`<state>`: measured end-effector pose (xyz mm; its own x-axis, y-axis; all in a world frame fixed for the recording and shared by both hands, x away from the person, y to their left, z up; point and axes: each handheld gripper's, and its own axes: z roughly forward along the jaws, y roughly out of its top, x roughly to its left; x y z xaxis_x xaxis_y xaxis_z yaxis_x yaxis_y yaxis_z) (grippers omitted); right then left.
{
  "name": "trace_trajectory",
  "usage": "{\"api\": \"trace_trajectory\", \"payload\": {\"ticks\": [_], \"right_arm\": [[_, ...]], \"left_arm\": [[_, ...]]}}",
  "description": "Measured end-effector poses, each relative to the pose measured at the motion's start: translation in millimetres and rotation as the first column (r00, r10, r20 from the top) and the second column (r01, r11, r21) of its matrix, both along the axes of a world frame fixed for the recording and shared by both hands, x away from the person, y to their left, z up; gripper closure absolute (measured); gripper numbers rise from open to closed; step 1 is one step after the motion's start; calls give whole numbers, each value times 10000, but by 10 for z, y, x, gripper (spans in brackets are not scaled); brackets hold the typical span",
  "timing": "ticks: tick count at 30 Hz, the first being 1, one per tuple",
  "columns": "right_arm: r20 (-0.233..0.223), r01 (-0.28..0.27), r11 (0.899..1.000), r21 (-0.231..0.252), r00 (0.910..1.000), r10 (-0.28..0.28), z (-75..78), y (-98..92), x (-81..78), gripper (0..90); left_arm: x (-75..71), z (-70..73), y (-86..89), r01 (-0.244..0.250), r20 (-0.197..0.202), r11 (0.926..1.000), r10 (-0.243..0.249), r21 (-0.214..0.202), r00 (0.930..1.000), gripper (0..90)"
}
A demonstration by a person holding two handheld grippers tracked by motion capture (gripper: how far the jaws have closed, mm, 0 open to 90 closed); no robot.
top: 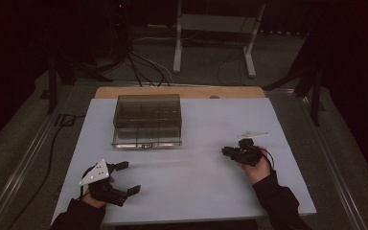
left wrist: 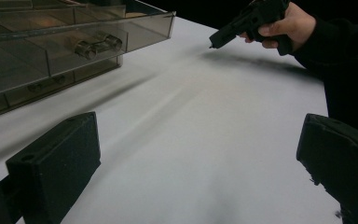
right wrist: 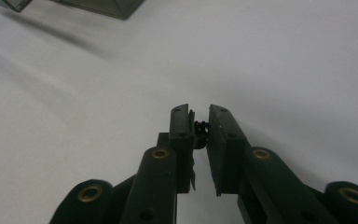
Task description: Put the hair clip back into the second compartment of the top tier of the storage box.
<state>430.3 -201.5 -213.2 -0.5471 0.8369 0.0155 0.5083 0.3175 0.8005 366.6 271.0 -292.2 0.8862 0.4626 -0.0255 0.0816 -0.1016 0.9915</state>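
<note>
R gripper [top: 226,151] pinches a tiny dark part, drawer box waits at the counter's far-left area.

R jaws are pressed nearly together on a small black bit [right wrist: 200,130], seemingly a spring or clip, too small to tell; it hangs over the right-middle of the counter [top: 196,191], near the right edge. L gripper [top: 127,177] sits by the near-left corner, jaws spread wide w/ nothing between them. Smoky clear drawer box [top: 147,120] stands toward the far edge, left of centre. To do this well, I'd judge: keep the pinch firm, carry the part low and slow toward the box, use L to steady or pull a drawer, don't tilt. R gripper view gives the pinched bit close up; high view can't resolve it. L gripper view shows metal pieces [left wrist: 95,45] in an upper drawer and the box's compartments.
</note>
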Motion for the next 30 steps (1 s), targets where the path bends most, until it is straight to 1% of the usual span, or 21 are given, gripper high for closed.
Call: {"api": "trace_trajectory", "payload": {"ticks": [4,8,17,22,30], "right_arm": [[14,-172,9998,118,9999,172,28,21,-17,806],[-119,-349,9989,321,9993,353,35,44,-30,807],[34,-562,9978,344,9984,561,96,103,-49,807],[7,-624,9975,318,9981,624,123,141,-46,807],[139,-794,9964,281,9968,791,181,198,-55,807]], "left_arm": [[4,0,-4,16,6,10000,-16,21,10000,5],[10,-3,-10,37,-36,10000,-37,14,10000,5],[16,2,-15,69,-23,10000,-69,19,10000,5],[15,4,-13,66,-10,10000,-66,29,10000,5],[15,4,-14,76,-20,10000,-76,33,10000,5]]}}
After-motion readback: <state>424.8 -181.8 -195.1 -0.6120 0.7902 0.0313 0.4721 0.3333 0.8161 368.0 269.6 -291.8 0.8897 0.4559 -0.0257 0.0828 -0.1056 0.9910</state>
